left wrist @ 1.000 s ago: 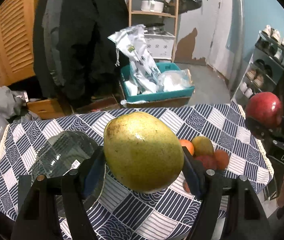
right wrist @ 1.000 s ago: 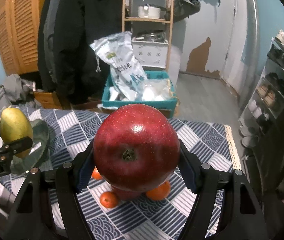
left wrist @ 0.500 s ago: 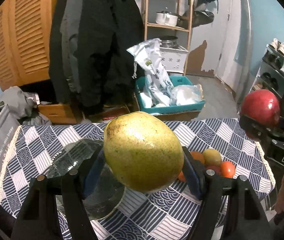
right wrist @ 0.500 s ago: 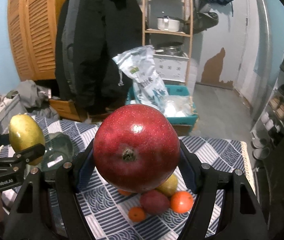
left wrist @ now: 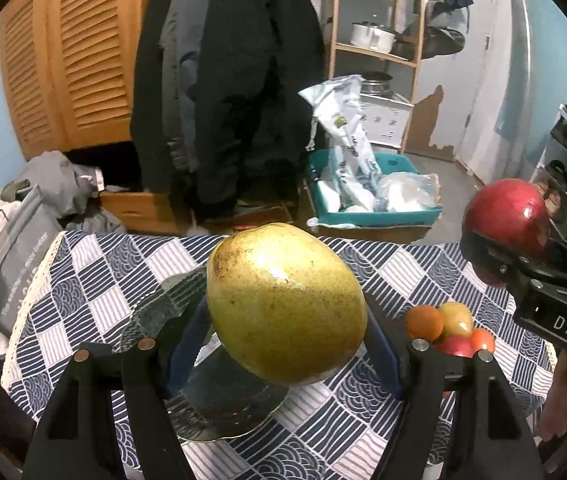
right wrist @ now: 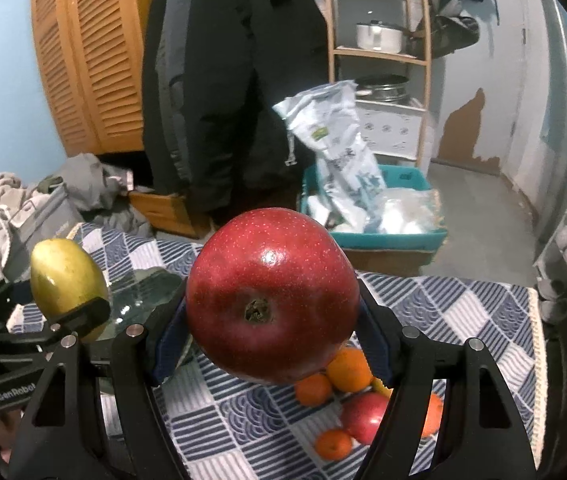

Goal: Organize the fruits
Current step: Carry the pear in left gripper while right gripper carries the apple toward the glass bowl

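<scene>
Small fruits heaped beside glass plate on checked tablecloth

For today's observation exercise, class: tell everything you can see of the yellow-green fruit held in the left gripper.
The yellow-green fruit is large, egg-shaped, smooth and glossy, with fine brown speckles and a russet patch near its top. It looks whole and unbruised. The left gripper clamps it between blue-padded fingers, lifted above the glass plate on the checked tablecloth. Only the pads touch it.
</scene>
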Tool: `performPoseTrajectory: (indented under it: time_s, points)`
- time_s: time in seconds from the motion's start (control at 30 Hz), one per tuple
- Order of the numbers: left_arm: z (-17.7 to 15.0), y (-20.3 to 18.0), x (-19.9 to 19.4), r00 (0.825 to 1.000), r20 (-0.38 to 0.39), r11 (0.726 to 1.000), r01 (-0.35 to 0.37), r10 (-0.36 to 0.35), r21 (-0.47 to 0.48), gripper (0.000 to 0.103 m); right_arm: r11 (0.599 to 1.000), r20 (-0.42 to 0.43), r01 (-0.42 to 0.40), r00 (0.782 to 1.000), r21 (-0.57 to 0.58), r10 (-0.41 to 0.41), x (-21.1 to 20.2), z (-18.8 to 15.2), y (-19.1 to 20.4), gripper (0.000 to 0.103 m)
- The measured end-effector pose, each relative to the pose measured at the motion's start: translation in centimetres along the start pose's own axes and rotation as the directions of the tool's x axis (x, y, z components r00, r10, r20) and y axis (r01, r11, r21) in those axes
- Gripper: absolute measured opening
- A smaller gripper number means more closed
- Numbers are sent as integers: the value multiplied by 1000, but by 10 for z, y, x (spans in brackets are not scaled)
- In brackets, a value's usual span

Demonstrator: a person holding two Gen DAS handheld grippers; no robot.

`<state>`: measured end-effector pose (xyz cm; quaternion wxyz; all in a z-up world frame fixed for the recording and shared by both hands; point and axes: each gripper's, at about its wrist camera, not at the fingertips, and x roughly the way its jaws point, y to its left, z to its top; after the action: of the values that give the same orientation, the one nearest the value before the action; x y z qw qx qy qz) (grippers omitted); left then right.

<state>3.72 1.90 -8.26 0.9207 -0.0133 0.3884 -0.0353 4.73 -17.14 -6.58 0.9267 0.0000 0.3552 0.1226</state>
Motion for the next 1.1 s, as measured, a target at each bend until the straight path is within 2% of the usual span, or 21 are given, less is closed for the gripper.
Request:
performPoseTrajectory:
  time_s: [0.5,0.87,1.1]
  points:
    - [-15,56,24,994,-69,993,-92,87,-79,75,994,-98,-104,990,-16,102,50,6,53,74]
    - [-42,97,61,973,-178,980,-165,144,-109,75,984,-233,-158,963,-85,135,110,-16,95,74]
    - [-61,117,84,957,-259,975,-170,129,-145,75,975,-315,-186,939,-122,139,147,-38,114,74]
